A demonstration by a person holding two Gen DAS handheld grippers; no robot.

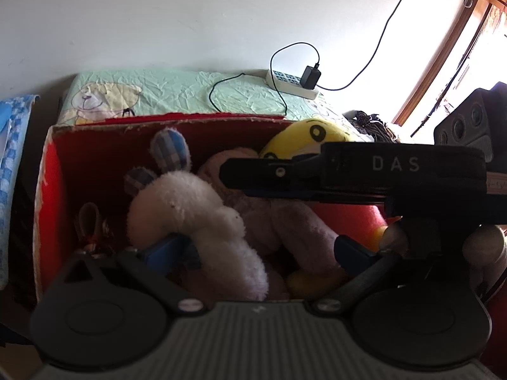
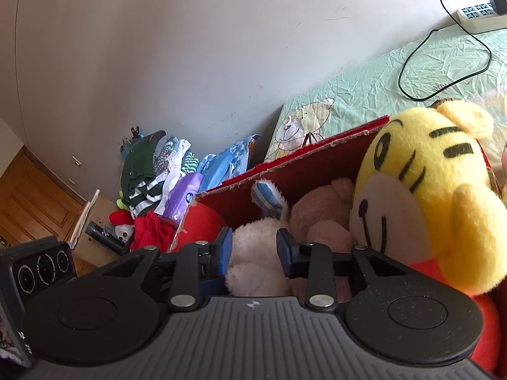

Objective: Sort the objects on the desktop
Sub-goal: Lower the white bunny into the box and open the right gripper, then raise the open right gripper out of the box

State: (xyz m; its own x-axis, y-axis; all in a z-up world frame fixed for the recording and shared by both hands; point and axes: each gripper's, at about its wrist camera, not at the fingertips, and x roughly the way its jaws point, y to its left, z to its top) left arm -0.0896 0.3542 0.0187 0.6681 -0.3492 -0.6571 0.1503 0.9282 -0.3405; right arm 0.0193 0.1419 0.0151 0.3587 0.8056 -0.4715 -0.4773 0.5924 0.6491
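Note:
A red cardboard box (image 1: 50, 196) holds several plush toys. A white plush rabbit (image 1: 190, 209) with plaid ears lies in front of a pink plush (image 1: 285, 221). A yellow tiger plush (image 1: 310, 136) leans at the box's right end. My left gripper (image 1: 256, 250) is open wide over the box, and the rabbit's limb runs down between its blue pads. In the right wrist view my right gripper (image 2: 255, 247) has its pads pressed on the rabbit (image 2: 253, 253), with the tiger (image 2: 427, 190) close on the right. The right gripper's black body (image 1: 396, 171) crosses the left wrist view.
The box (image 2: 317, 158) stands on a green cartoon sheet (image 1: 190, 91). A power strip with a charger and black cable (image 1: 291, 84) lies by the wall. Clothes and packs (image 2: 149, 171) are piled left of the box. A window frame (image 1: 459, 47) is at the right.

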